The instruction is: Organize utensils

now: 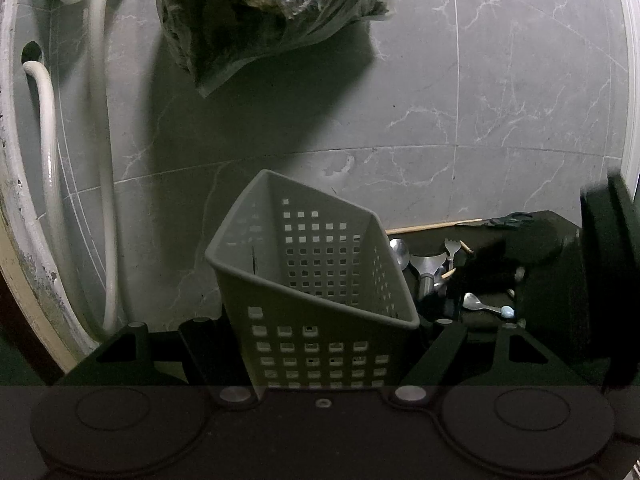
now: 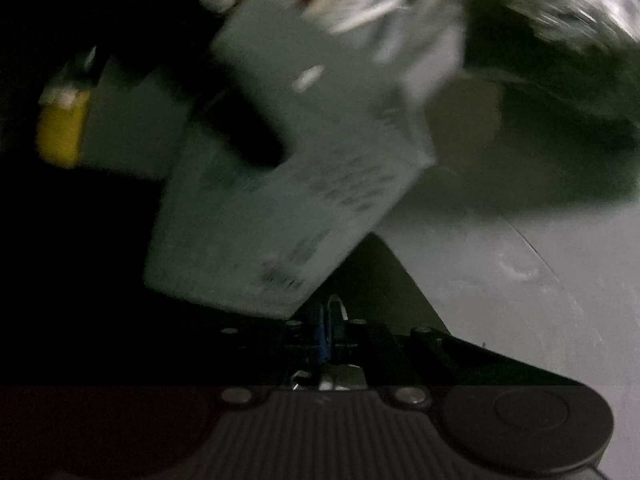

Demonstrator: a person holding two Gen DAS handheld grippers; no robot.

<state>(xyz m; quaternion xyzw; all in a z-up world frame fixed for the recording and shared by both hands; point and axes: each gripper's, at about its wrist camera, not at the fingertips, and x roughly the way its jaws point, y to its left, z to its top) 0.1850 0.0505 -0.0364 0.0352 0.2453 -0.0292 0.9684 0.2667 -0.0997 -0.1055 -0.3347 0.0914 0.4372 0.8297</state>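
A grey perforated utensil basket [image 1: 316, 292] stands between the fingers of my left gripper [image 1: 320, 340], which is shut on its lower part. The basket looks empty inside. To its right, on a dark mat, lie a steel spoon [image 1: 400, 252], a small fork [image 1: 451, 249], a metal scoop [image 1: 427, 268], a small spoon with a pale blue tip [image 1: 486, 306] and a wooden chopstick [image 1: 434, 226]. The right wrist view is blurred; the basket [image 2: 280, 208] fills its middle. My right gripper [image 2: 328, 332] is shut on a thin utensil with a blue handle [image 2: 324, 340].
A grey marble-look tiled wall [image 1: 500, 100] stands behind. White hoses [image 1: 102, 160] hang at the left. A crumpled plastic bag [image 1: 272, 12] hangs at the top. A dark object [image 1: 608, 264] stands at the right edge. A yellow item [image 2: 60, 136] shows at the left of the right wrist view.
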